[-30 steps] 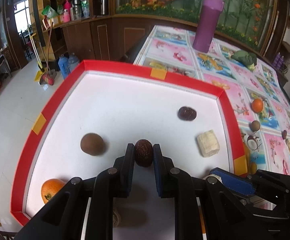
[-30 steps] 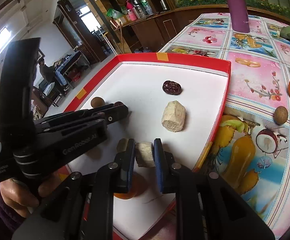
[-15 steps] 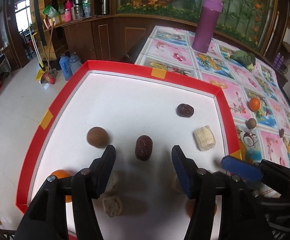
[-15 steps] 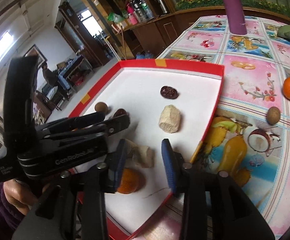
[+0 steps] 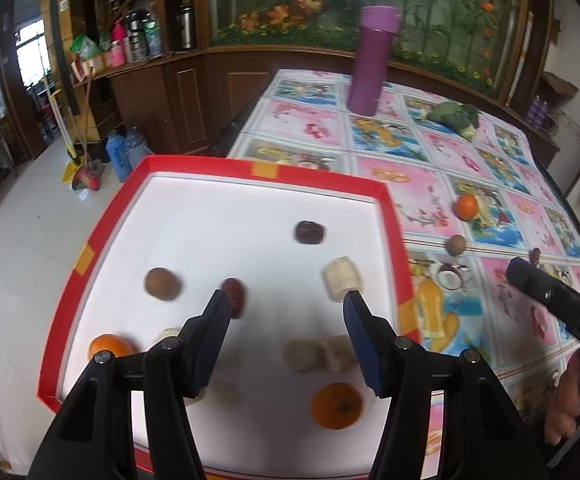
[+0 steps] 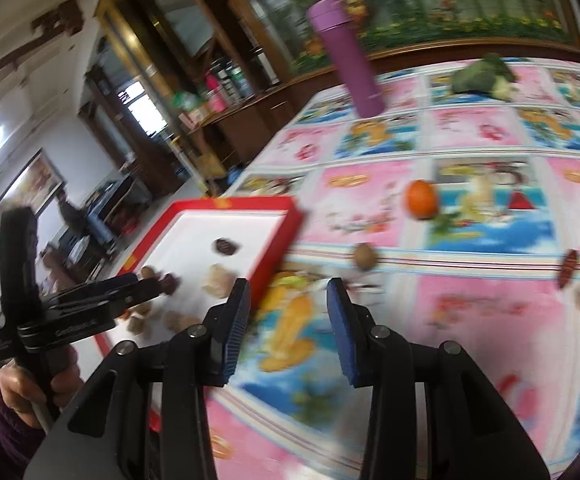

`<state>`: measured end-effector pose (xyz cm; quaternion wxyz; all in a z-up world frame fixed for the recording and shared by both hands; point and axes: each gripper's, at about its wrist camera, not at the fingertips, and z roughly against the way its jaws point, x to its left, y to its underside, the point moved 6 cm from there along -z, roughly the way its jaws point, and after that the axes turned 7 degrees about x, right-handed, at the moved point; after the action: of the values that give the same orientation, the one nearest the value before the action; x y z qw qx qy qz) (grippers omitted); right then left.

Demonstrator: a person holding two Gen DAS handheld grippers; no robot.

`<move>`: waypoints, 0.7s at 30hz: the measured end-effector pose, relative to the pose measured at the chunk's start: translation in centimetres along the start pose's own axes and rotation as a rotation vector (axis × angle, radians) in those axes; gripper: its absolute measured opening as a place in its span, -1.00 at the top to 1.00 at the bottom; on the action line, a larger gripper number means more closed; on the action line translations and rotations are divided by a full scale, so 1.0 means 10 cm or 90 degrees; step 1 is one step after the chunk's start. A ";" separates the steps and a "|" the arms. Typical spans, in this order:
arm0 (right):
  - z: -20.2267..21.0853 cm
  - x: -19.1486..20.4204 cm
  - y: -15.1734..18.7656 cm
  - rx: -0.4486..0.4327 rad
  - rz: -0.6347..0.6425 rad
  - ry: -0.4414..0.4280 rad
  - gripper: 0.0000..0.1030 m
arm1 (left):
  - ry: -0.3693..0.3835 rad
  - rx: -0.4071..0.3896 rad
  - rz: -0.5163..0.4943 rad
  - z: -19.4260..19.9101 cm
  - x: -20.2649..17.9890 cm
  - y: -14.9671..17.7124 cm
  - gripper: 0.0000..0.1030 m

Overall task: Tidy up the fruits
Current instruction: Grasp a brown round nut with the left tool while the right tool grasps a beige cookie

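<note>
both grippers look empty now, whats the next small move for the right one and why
Probably ease the open right gripper forward to the small brown fruit on the tablecloth. It lies just ahead of the fingers, outside the red tray, where the other fruits already sit. The orange lies farther off.

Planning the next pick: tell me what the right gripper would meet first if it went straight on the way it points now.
The right gripper, jaws open, points over the tablecloth beside the red tray. Straight ahead, the small brown round fruit looks first in line, though blur leaves depth uncertain.
</note>
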<state>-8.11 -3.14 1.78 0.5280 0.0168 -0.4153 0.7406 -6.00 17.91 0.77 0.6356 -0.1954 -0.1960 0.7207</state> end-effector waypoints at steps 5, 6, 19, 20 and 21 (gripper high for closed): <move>0.49 -0.65 0.04 -0.041 -0.049 0.077 0.19 | 0.016 -0.008 -0.046 0.03 -0.36 -0.06 -0.14; 0.57 -0.75 0.05 -0.045 -0.055 0.092 0.19 | 0.021 -0.008 -0.059 0.02 -0.45 -0.08 -0.14; 0.77 -1.60 0.19 0.027 -0.050 0.270 0.19 | 0.040 0.019 -0.152 -0.22 -1.19 -0.09 -0.15; 0.76 -1.60 0.19 0.030 -0.049 0.265 0.19 | 0.042 0.019 -0.156 -0.24 -1.22 -0.11 -0.15; 0.73 -1.59 0.18 0.032 -0.046 0.263 0.19 | 0.042 0.020 -0.158 -0.26 -1.25 -0.12 -0.15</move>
<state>-5.54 -20.17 -1.84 0.6275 -0.1070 -0.2788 0.7190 -2.15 5.73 -0.34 0.7292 -0.1833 -0.1860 0.6325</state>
